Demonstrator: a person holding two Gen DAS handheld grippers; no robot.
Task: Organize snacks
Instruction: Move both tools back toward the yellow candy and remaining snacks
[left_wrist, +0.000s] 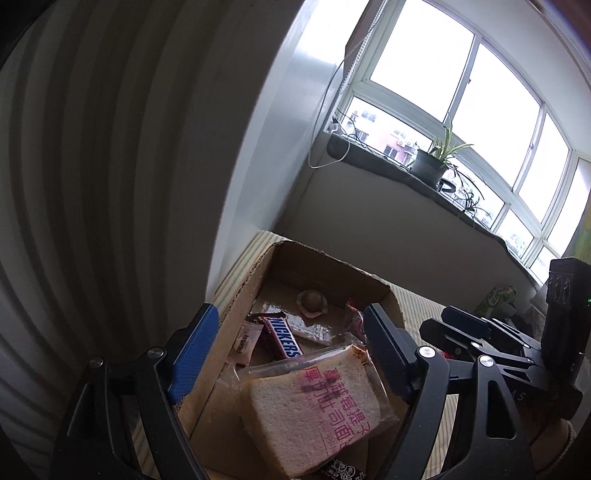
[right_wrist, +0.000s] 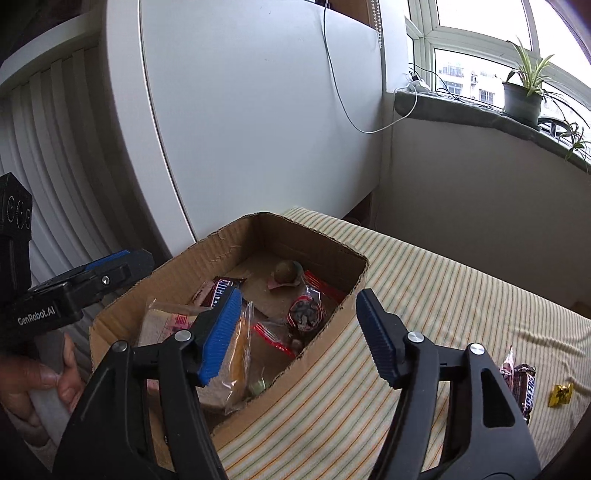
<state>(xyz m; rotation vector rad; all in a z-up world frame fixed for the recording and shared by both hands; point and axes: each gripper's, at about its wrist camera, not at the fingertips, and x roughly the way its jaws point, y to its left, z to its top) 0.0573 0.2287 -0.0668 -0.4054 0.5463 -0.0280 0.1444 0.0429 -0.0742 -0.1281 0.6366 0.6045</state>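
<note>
Two snacks are left outside the cardboard box (right_wrist: 328, 332), and both lie on the striped cloth (right_wrist: 443, 280) to the right of the right gripper (right_wrist: 299, 334) — a brown Snickers bar (right_wrist: 522, 384) and, just beyond it, a small yellow wrapped sweet (right_wrist: 560, 394); the bar's long axis runs roughly toward the camera, so it would be met across its narrow width by jaws swung over to it; the right gripper is judged much the nearer, since the left gripper (left_wrist: 291, 349) is seen over the box on the far side from them; the right gripper's jaws stand apart with nothing between the pads, one blue finger over the box's interior and the other outside its near wall, so that the wall is straddled but not pinched; the left gripper's jaws are likewise spread and empty, with a bagged slice of toast (left_wrist: 314, 417) lying below them inside the box, untouched; the box itself is already well stocked — a second Snickers bar (left_wrist: 282, 336), a small white sachet (left_wrist: 243, 341), a round brown pastry (left_wrist: 311, 302) in clear wrap and red-trimmed packets (right_wrist: 306, 314) can be made out; the loose bar's wrapper looks glossy and slightly crumpled, its white lettering only partly readable; the yellow sweet is too small for more to be told
</note>
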